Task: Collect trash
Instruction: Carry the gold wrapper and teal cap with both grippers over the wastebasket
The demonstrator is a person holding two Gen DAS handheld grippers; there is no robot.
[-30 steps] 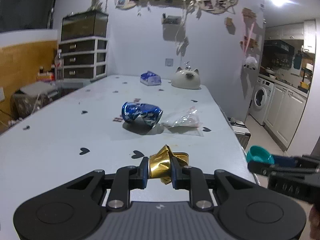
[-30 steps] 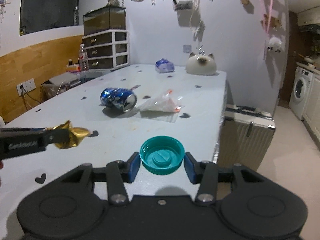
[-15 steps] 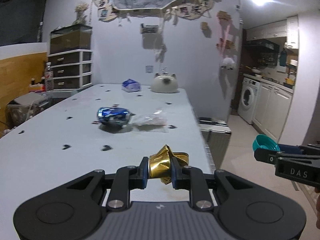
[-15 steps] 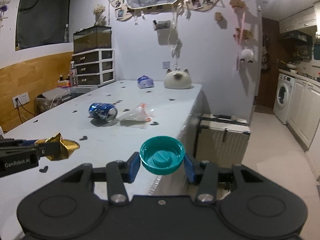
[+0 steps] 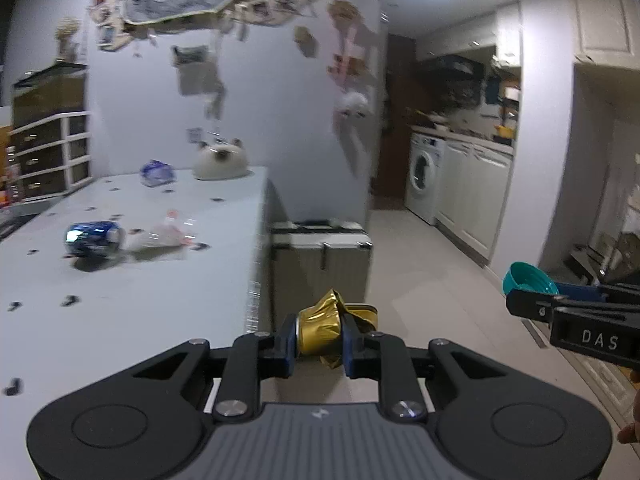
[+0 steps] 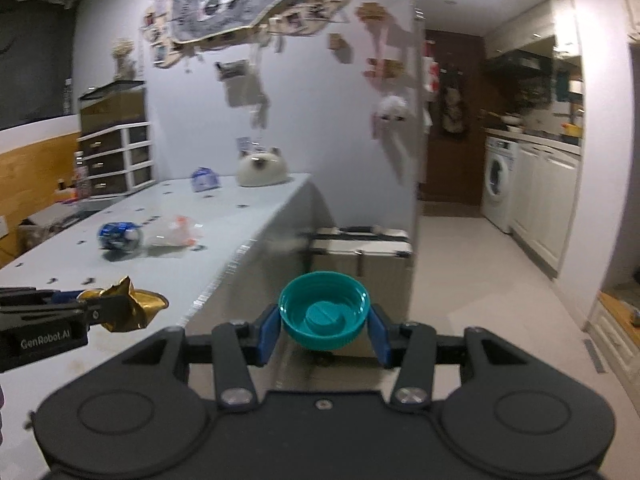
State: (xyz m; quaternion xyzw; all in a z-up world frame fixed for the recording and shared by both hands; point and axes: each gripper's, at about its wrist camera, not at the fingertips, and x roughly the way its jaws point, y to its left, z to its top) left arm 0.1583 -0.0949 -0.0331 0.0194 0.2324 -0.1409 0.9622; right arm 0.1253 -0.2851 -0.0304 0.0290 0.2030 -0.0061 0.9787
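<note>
Two pieces of trash are in hand, one per claw, both held in the air off the counter's near corner. We have the left claw [image 5: 320,338] closed on a crumpled gold wrapper [image 5: 326,326], pinched across its middle with a loose flap sticking out to the right. We judge it light and soft; it will deform under pressure, so the grip looks secure but the flap could snag. The right claw [image 6: 324,330] is closed on a teal lid [image 6: 323,312], open side facing the camera, blue pads on opposite sides of its rim. We judge the lid light, stiff and somewhat slick; the rim is the sensible place to hold it, as now.

Farther off, the counter [image 5: 160,280] carries more trash: a dented blue can [image 5: 94,236] lying on its side, touching or just beside a clear plastic bag [image 5: 164,234]. We expect the can to be light, rigid and prone to roll, best taken across its body; the bag is limp and slippery, best pinched at a bunched fold. Near the far end sits a small blue packet [image 5: 157,173], beside a cat-shaped white ornament [image 5: 222,164].

No bin shows in either view. A ribbed grey suitcase [image 5: 320,260] stands closed on the floor against the counter's end; contents unknown. A drawer unit [image 6: 116,160] stands by the far wall, and we cannot make out its contents.
</note>
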